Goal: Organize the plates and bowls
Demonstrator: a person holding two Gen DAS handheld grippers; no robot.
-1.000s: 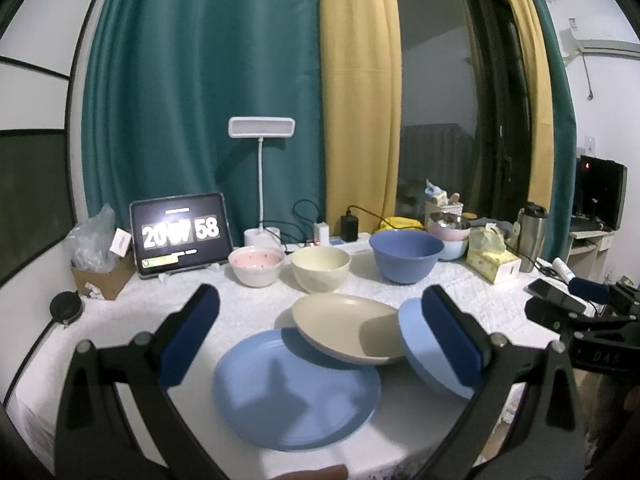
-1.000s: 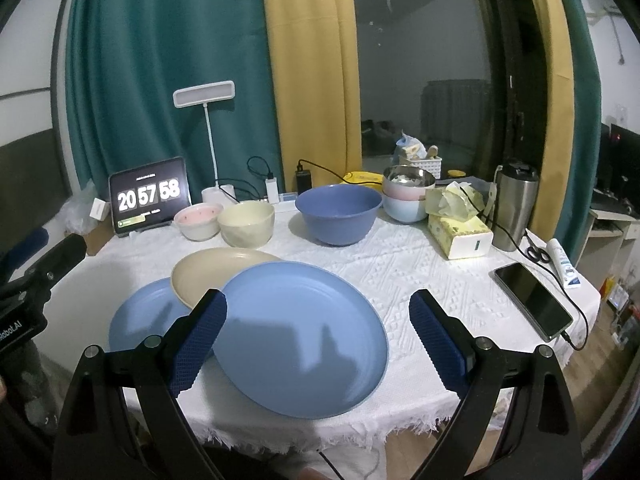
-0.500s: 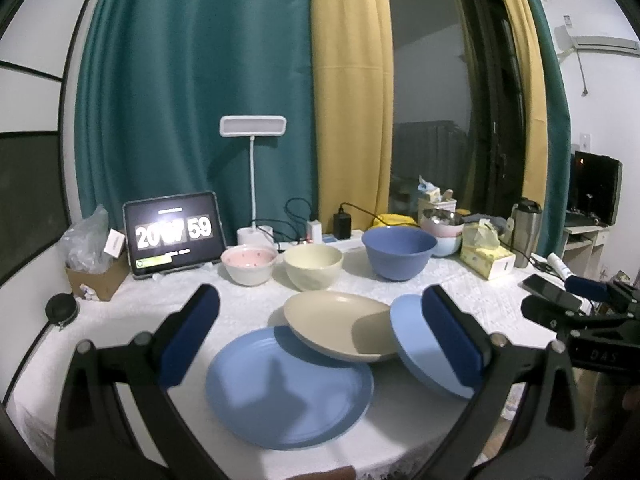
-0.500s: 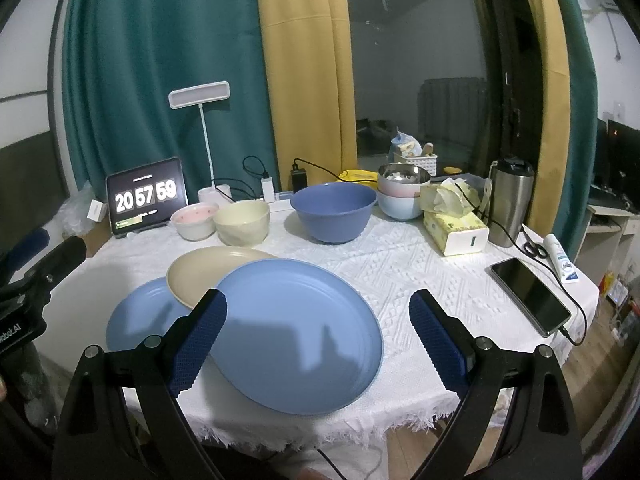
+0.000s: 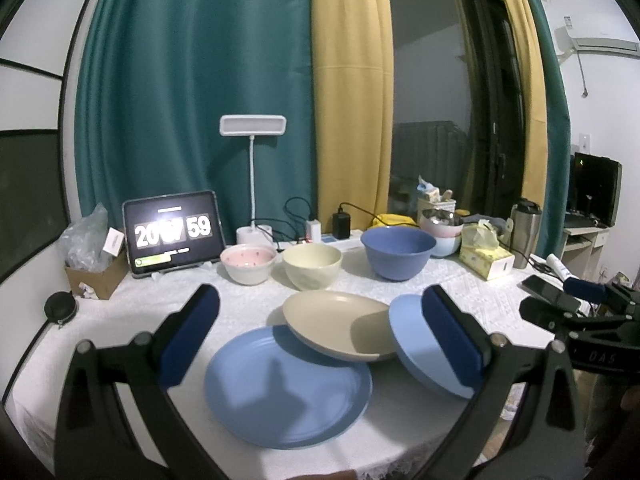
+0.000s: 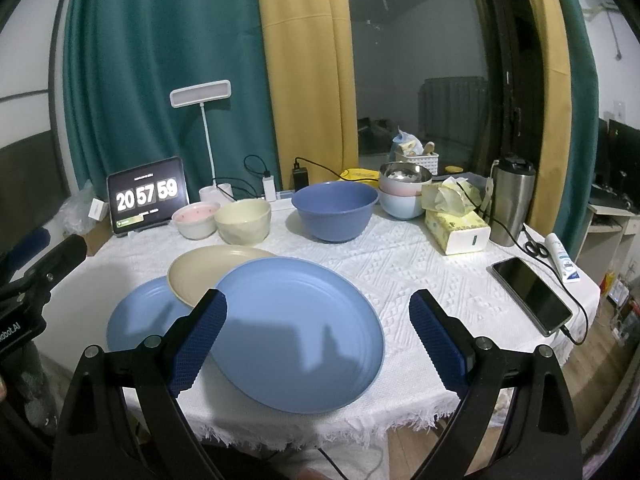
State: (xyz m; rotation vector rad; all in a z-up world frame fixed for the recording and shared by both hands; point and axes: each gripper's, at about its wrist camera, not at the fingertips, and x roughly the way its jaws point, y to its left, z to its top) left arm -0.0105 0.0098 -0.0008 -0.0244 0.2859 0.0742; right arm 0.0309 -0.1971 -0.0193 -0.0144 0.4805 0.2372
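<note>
We're at the start: nothing is picked up yet. Left gripper has its fingers wide apart, hovering over the plates and gripping nothing. Right gripper is the same, fingers apart above the big blue plate, not touching it as far as we can tell.

Count on the worktop:
- Plates, 3: big blue plate at the near edge, beige plate behind it, small blue plate to its left. All three overlap, and the beige rim appears to rest on both blue ones.
- Loose bowls, 3, in a row behind the plates: pink bowl, cream bowl, blue bowl.
- One bowl stack further right, steel on top. We can't tell how many are in it.

Our read on the next move: the beige plate sits on top, so it comes off first. A rim pinch needs one finger under the raised edge. The plates are slick and thin, so slipping is a risk. The cloth may drag along with them. Then we'd stack by size, largest at the bottom, and nest the bowls.
</note>
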